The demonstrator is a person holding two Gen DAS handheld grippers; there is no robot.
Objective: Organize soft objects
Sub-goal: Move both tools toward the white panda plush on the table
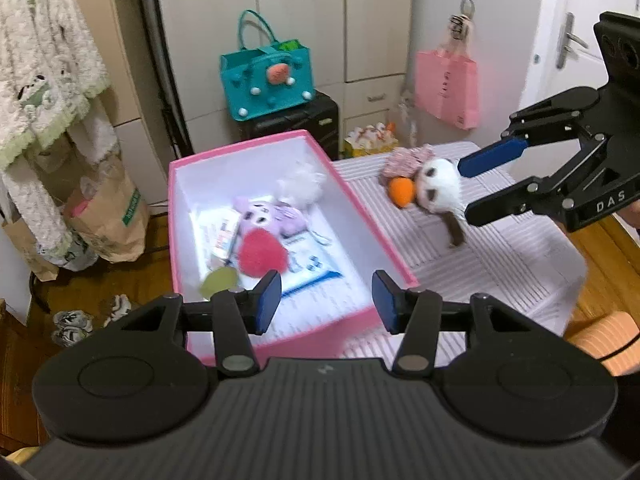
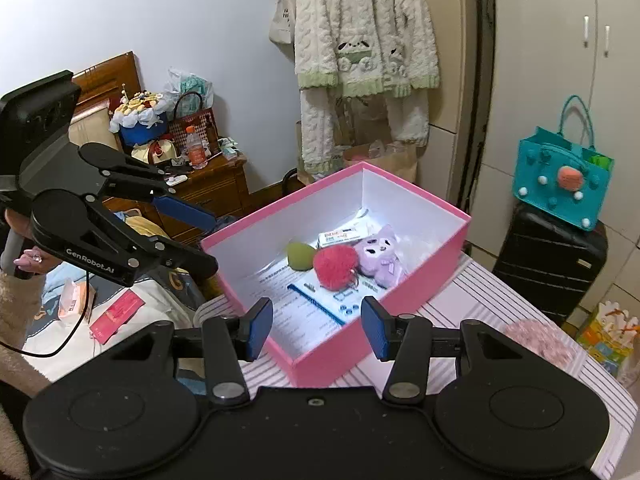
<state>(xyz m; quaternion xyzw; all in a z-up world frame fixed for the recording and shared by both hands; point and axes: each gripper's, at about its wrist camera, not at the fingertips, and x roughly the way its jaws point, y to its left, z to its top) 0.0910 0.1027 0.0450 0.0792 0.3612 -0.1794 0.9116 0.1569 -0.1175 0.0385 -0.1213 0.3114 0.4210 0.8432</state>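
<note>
While standing open on the striped cloth [image 1: 500, 248], pink box [image 1: 256, 152] holding purple plush [image 1: 266, 216], red pompom [image 1: 262, 256] and green piece [image 1: 218, 282]. Beside the box, panda plush [image 1: 438, 190] and orange toy [image 1: 402, 192]. Above its near rim, left gripper [image 1: 326, 300] and right gripper [image 2: 316, 328], jaws parted, empty.

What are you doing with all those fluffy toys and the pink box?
A person holds a gripper in each hand, tidying soft toys into the pink box. A red pom-pom and purple plush lie inside. Left gripper and right gripper are open and empty. A white plush waits on the striped cloth.
</note>
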